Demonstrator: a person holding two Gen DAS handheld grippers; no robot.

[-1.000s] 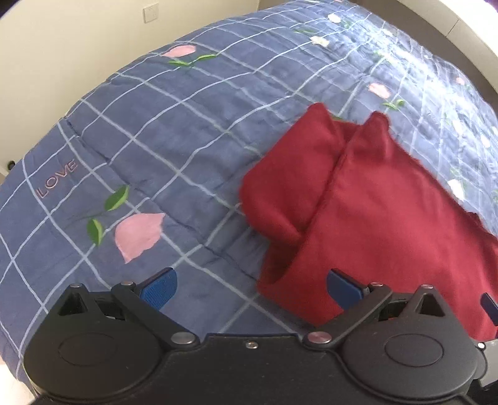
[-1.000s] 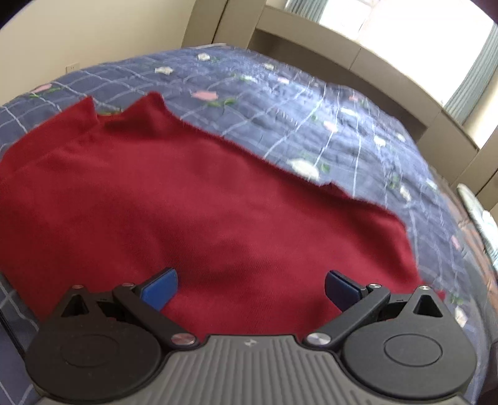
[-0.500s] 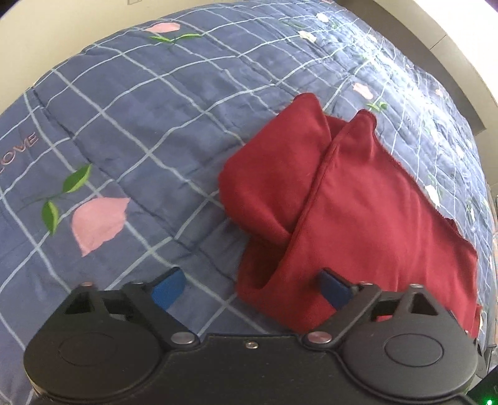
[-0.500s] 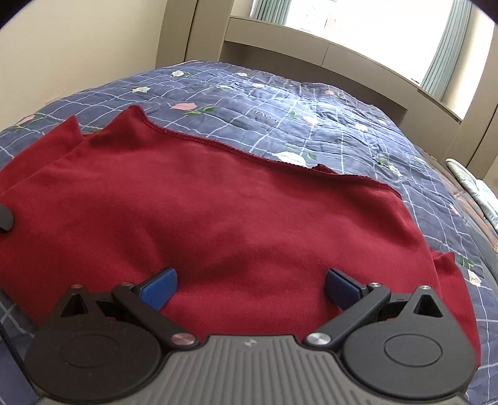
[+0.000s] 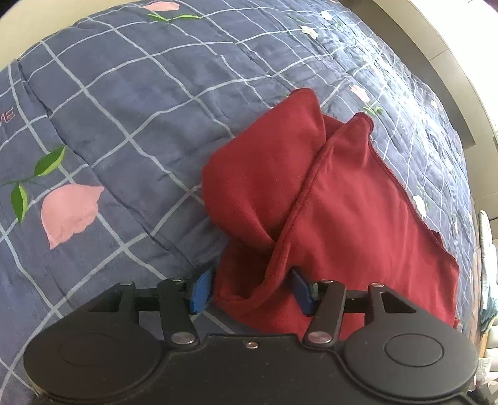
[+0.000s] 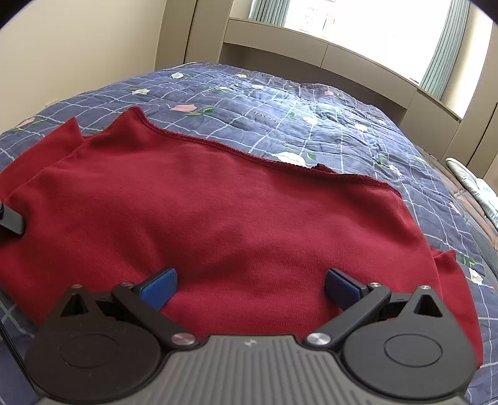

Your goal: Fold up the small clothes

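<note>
I have the red garment lying on the blue checked quilt, spread wide across the bed in the right wrist view, with its stitched hem running along the far edge. At the left end of the cloth a sleeve is folded back over itself and makes a thick rounded fold.

My left gripper is down at the near corner of that end. Its jaws have just been closing, and the bunched corner of the red cloth sits between the two blue pads. The left pad stands right at the edge of the fabric and the right pad is tucked under a raised lip of the hem (the cloth hides most of it). I cannot say for certain that both pads press on the cloth yet; there is a sliver of gap on the left side, so I read it as not clamped.

My right gripper hangs over the near middle of the garment with its jaws spread wide, both blue pads apart and nothing between them but the flat red cloth below. At the far left of that view, a dark part of the left gripper shows against the cloth.

Beyond the bed there is a beige headboard and a bright window.
</note>
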